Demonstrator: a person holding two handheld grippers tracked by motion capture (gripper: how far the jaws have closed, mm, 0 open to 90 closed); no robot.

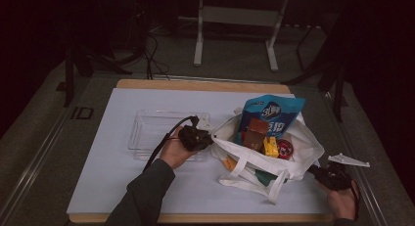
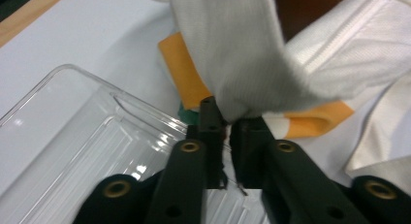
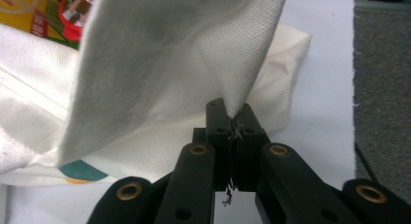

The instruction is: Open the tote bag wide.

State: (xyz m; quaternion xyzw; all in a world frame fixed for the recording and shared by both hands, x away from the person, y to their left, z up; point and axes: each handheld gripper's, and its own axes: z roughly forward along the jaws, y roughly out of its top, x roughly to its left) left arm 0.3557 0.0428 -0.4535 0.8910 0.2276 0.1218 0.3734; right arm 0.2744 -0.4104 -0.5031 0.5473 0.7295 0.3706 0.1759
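A white cloth tote bag (image 1: 298, 155) lies on the white mat, its mouth pulled wide. Inside are a blue snack pouch (image 1: 271, 116), a brown packet (image 1: 255, 132), a yellow item (image 1: 270, 146) and a red-lidded round tin (image 1: 285, 147). My left gripper (image 1: 211, 140) is shut on the bag's left rim (image 2: 232, 64), above the edge of a clear tray (image 2: 72, 146). My right gripper (image 1: 313, 169) is shut on the bag's right rim (image 3: 232, 54), near the table's right edge. Orange and green print (image 2: 189, 73) shows on the bag's side.
A clear plastic tray (image 1: 151, 130) sits empty on the mat left of the bag. The white mat (image 1: 122, 187) covers a wooden table (image 1: 147, 84). Beyond the far edge are cables and a white frame's legs (image 1: 198, 40) on a dark floor.
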